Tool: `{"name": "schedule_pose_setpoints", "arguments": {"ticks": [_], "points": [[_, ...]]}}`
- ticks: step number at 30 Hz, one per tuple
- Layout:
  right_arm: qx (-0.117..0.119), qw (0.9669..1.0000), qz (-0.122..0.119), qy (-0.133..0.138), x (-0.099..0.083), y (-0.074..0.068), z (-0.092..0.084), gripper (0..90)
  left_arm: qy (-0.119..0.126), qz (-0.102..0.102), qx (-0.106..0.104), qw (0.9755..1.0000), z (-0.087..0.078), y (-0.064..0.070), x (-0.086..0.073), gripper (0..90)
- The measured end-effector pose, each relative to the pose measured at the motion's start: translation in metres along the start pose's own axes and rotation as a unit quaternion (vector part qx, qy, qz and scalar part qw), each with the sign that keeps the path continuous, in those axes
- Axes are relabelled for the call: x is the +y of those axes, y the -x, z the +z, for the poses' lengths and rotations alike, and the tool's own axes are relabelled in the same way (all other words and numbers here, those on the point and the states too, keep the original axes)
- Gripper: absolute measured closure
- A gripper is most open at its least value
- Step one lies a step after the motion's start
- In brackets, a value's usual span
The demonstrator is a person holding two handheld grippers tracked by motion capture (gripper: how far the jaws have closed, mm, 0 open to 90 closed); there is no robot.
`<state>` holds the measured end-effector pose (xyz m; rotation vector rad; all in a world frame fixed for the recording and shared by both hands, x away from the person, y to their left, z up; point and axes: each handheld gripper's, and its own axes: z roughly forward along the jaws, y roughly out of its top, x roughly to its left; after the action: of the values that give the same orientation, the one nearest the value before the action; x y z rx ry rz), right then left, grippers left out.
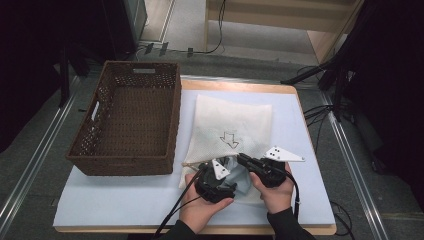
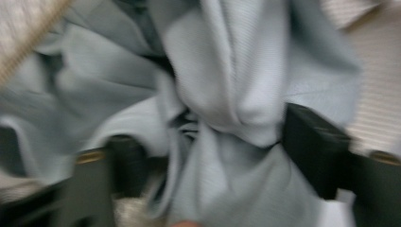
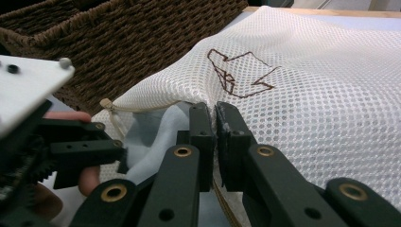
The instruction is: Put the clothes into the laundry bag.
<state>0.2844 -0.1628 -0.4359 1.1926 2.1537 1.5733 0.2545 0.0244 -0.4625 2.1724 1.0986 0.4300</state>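
My right tongs are clenched on the open edge of the mesh bag, holding its mouth up. The bag lies flat on the worktop, just right of the basket, arrow print facing up.

My left tongs sit at the bag's mouth, nearest me, with the blue cloth bunched between the jaws. The jaws stand parted in the left gripper view and I don't see the pads pressing it, so I read them as released around the cloth, not gripping.

Step in hand, as I judge it: feeding the cloth through the bag's mouth. Whether it's going in or coming out I can't tell.

Next move likely calls for the left tongs to take a firm bite on a fold while the right ones keep the mouth lifted, so the cloth doesn't snag on the drawcord.

Hard to make out: the left gripper view is blurred and the cloth edges smear. In the high view my hands and tongs cover the mouth. How much cloth is inside the bag is hidden. The basket, left of the bag, looks empty.
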Motion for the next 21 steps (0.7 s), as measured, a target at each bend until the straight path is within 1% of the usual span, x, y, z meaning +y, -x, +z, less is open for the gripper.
{"name": "schedule_pose_setpoints", "arguments": {"ticks": [1,2,4,5,7,8,9,10,11,12,13,14,15,16,17,18,19,20,21], "points": [[0.0,1.0,-0.001,-0.001,0.0,0.0,0.0,86.5,-0.002,0.003,0.014,0.9999,0.001,-0.001,0.002,48.6],[0.0,1.0,0.0,-0.001,0.0,-0.001,0.0,86.5,-0.001,0.0,0.017,0.9999,0.002,-0.002,0.004,58.7],[0.001,1.0,0.0,0.0,0.0,-0.001,0.0,86.7,0.008,-0.015,0.011,0.9998,0.005,-0.008,0.009,69.7],[0.001,1.0,0.002,0.0,0.0,-0.001,0.0,86.7,0.013,-0.022,0.012,0.9996,0.007,-0.011,0.012,73.3],[0.002,1.0,0.001,0.0,0.0,-0.002,0.0,86.8,0.022,-0.03,0.023,0.999,0.01,-0.015,0.016,75.8],[0.002,1.0,0.001,-0.001,0.0,-0.002,0.0,86.8,0.03,-0.038,0.039,0.9981,0.012,-0.017,0.018,76.2],[0.002,1.0,0.0,-0.002,0.0,-0.002,0.0,86.9,0.036,-0.047,0.05,0.997,0.015,-0.019,0.019,76.4],[0.002,1.0,-0.001,-0.002,0.0,-0.001,0.0,86.9,0.04,-0.06,0.07,0.9949,0.022,-0.025,0.021,76.4],[0.002,1.0,-0.001,-0.004,0.0,-0.001,0.001,86.9,0.039,-0.066,0.068,0.9948,0.025,-0.027,0.021,75.6],[0.002,1.0,0.0,-0.005,-0.001,-0.001,0.001,86.9,0.039,-0.069,0.061,0.9949,0.026,-0.029,0.021,74.1],[0.0,1.0,-0.002,-0.006,-0.001,-0.001,0.001,86.9,0.041,-0.067,0.056,0.9953,0.025,-0.029,0.02,71.6],[0.0,1.0,-0.003,-0.007,-0.001,-0.001,0.001,86.9,0.045,-0.063,0.045,0.996,0.021,-0.028,0.019,68.5],[-0.001,1.0,-0.002,-0.006,-0.002,0.0,0.0,86.9,0.049,-0.058,0.028,0.9967,0.017,-0.028,0.018,62.1],[-0.001,1.0,0.0,-0.005,-0.002,0.001,0.0,86.8,0.054,-0.055,0.014,0.9969,0.014,-0.028,0.016,58.1],[-0.001,1.0,0.002,-0.005,-0.002,0.002,0.0,86.9,0.055,-0.051,0.006,0.9971,0.009,-0.028,0.015,55.3],[-0.001,1.0,0.003,-0.004,-0.002,0.003,-0.001,86.9,0.061,-0.045,-0.001,0.9972,0.001,-0.029,0.011,53.9],[-0.002,1.0,0.007,-0.004,-0.002,0.004,-0.001,86.9,0.069,-0.047,-0.009,0.9965,-0.004,-0.031,0.009,52.4],[-0.001,1.0,0.006,-0.003,-0.002,0.005,-0.001,86.9,0.076,-0.05,-0.025,0.9956,-0.013,-0.035,0.006,51.7],[-0.002,1.0,0.007,-0.002,-0.002,0.005,-0.001,86.8,0.081,-0.054,-0.035,0.9947,-0.02,-0.038,0.003,50.9]]}}
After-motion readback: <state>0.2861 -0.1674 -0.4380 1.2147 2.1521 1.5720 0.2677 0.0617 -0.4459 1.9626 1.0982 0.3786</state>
